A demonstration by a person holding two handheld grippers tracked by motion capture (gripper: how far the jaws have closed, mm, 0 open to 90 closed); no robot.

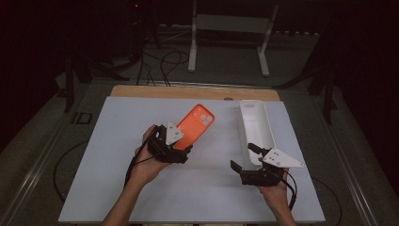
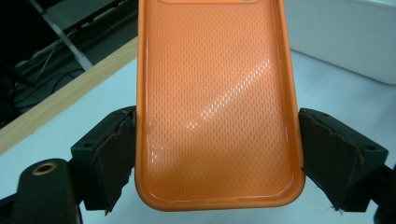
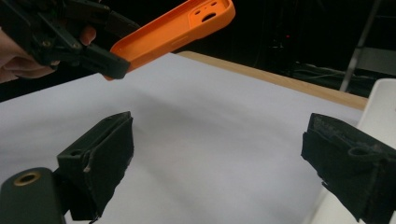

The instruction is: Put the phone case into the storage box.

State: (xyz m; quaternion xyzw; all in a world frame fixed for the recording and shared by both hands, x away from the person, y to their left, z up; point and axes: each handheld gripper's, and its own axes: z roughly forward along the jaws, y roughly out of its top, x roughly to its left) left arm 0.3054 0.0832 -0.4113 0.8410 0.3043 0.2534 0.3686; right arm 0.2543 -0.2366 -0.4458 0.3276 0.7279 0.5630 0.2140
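Note:
An orange phone case (image 1: 196, 123) is held off the white table top, its hollow inside facing the left gripper's camera (image 2: 217, 93). My left gripper (image 1: 180, 149) is shut on the case's near end, with one pad (image 2: 114, 156) against each long side. In the right gripper view the case (image 3: 173, 30) tilts upward above the table, with its camera cut-out at the far end, and the left gripper (image 3: 93, 56) clamps it. My right gripper (image 1: 244, 157) stands open with nothing between its jaws (image 3: 219, 163), next to the near end of a long white tray (image 1: 245, 127).
The white tray (image 3: 380, 107) lies lengthwise on the right half of the white board (image 1: 188, 193). A wooden strip (image 1: 188, 91) runs along the board's far edge. Cables and a white metal stand (image 1: 228, 28) occupy the dark floor beyond.

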